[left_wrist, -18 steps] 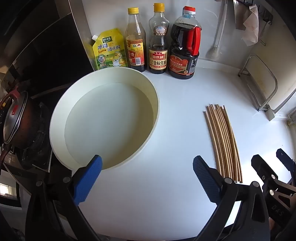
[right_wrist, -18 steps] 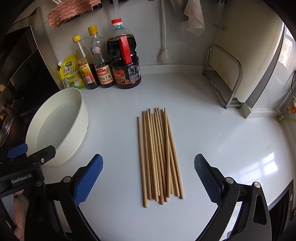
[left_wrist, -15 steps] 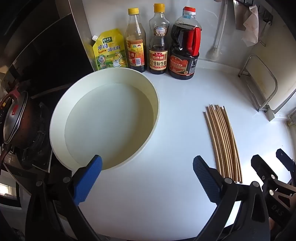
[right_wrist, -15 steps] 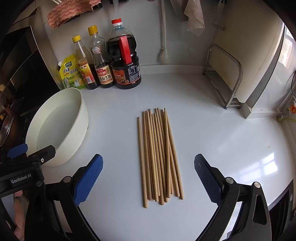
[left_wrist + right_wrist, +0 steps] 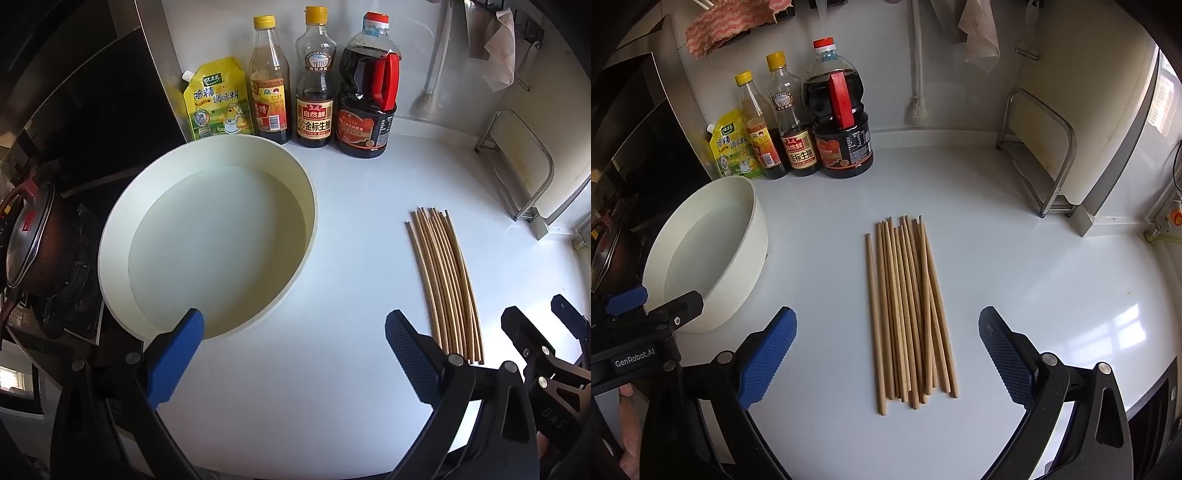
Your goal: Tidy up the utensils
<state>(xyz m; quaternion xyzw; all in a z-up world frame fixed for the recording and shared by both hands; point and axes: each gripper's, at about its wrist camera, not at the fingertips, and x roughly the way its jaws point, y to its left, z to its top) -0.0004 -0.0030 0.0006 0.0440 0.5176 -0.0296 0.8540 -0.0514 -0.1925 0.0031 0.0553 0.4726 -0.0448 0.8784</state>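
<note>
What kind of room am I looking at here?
Almost certainly a home kitchen counter. Sauce and vinegar bottles stand along the back wall, a lidded pot sits on a stove at the left, and loose wooden chopsticks lie on the white countertop beside a white basin.

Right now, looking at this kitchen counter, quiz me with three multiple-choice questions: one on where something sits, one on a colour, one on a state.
1. Where do the chopsticks lie?
A. inside the basin
B. flat on the counter, right of the basin
C. in the metal rack

2. What colour is the cap of the largest sauce bottle?
A. red
B. yellow
C. green

3. How is the right tool set?
A. shut on a chopstick
B. open, holding nothing
C. shut on the basin rim

Answers:
1 B: the bundle rests on the white counter, apart from the white basin.
2 A: its cap and handle are red.
3 B: its blue pads stand wide apart on either side of the bundle.
</note>
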